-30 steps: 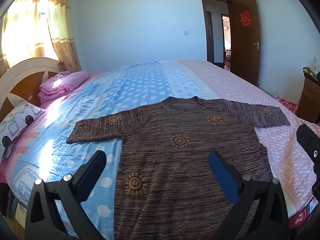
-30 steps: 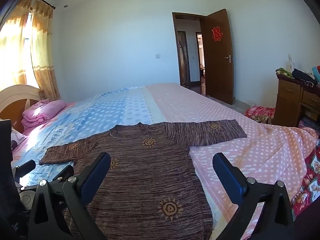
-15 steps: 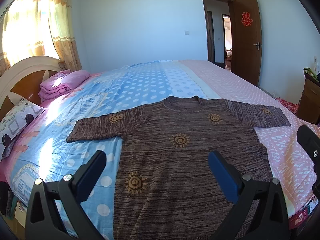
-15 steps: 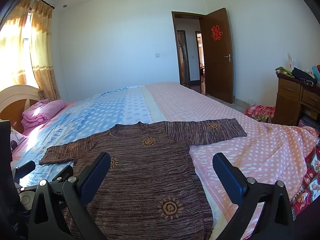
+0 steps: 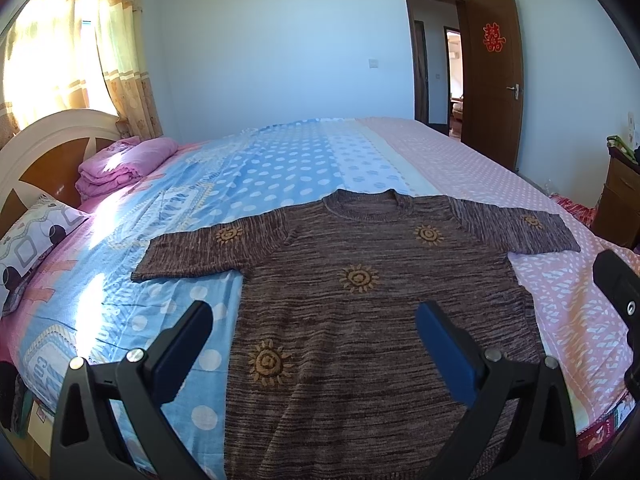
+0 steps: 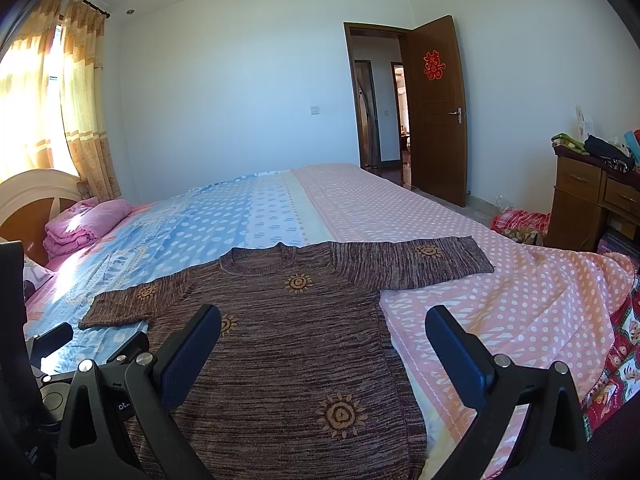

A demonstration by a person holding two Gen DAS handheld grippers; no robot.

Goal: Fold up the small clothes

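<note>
sweater (image 5: 372, 320) flat on bed (image 5: 280, 168), collar pointing away, sleeves spread sideways, left claw (image 5: 312, 332) and right claw (image 6: 324, 332) agape, empty

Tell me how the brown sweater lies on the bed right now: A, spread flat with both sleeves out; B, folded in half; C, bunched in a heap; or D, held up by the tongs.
A: the brown sweater lies flat on the bed, both sleeves stretched sideways, and neither tongs touch it.

Brown sweater (image 5: 372, 320) w/ orange suns; blue/pink dotted bedsheet (image 5: 280, 168).
</note>
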